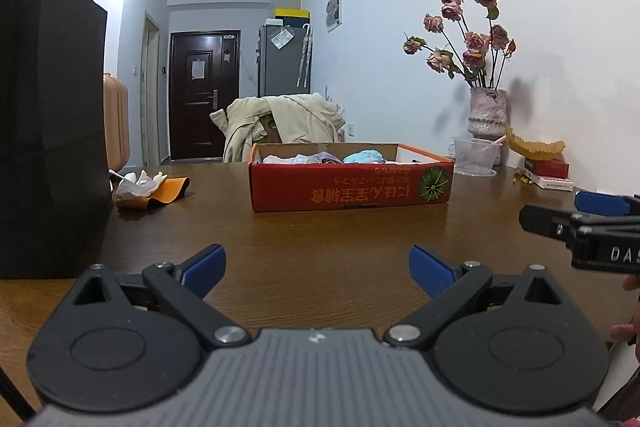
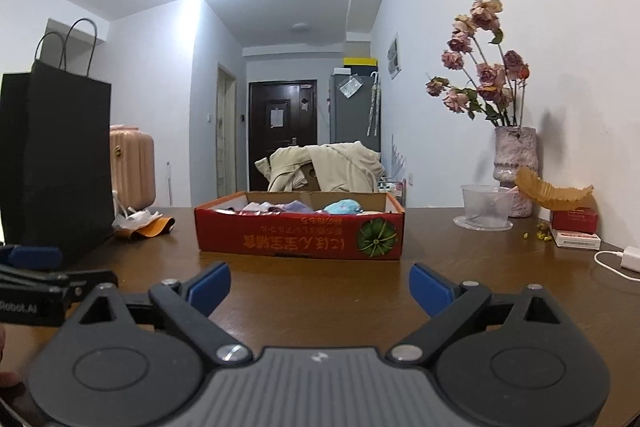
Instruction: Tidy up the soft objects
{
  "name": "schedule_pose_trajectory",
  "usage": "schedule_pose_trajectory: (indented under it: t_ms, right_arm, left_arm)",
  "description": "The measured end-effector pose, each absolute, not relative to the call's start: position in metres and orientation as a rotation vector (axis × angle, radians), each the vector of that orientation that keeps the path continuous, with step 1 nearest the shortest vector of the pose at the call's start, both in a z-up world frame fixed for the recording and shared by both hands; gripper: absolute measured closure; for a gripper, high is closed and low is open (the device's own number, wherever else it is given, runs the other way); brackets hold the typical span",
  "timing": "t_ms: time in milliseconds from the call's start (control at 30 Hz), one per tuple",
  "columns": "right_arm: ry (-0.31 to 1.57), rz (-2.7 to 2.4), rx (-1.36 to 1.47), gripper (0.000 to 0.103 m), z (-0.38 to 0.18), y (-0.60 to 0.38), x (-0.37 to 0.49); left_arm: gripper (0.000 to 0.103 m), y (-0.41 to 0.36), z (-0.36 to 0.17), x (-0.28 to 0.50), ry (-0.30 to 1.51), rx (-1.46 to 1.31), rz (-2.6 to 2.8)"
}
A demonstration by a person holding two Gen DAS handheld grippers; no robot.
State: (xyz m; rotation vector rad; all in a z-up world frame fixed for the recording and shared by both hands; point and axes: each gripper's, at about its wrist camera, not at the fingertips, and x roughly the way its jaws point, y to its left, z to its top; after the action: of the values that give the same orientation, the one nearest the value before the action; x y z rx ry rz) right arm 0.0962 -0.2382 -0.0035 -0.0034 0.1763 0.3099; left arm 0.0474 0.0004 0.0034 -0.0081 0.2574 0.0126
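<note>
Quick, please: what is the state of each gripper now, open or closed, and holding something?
Left gripper: open, holding nothing.
Right gripper: open, holding nothing.

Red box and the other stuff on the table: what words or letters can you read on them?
"DAS": right hand-held gripper, letters cut off at the picture's edge.
"Robot.AI": left hand-held gripper, first letter partly hidden.
Red box: orange print, upside down, too blurred to read.
Small red and white boxes by the vase: too small to read.
</note>
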Motion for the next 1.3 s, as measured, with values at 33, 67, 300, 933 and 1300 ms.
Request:
schedule_pose_trajectory:
  t_ms: [33,67,300,933,1300]
  right_arm:
    - [0.174,0.312,-0.005,0.006,-0.004,-0.237,0.095]
    - [0.173,0.315,-0.009,0.006,-0.004,-0.236,0.096]
    - [0.186,0.302,-0.003,0.004,-0.006,-0.240,0.099]
    - [0.182,0.305,-0.017,0.003,-0.007,-0.240,0.099]
    - [0.144,0.303,-0.020,0.003,0.002,-0.240,0.094]
  left_arm:
    - [0.003,0.001,0.003,0.047,0.257,-0.010,0.013]
    - [0.003,0.001,0.004,0.047,0.257,-0.012,0.013]
    - [0.003,0.003,0.004,0.048,0.260,-0.027,0.023]
    - [0.003,0.004,0.003,0.049,0.266,-0.034,0.013]
    - [0.003,0.004,0.001,0.050,0.269,-0.027,0.004]
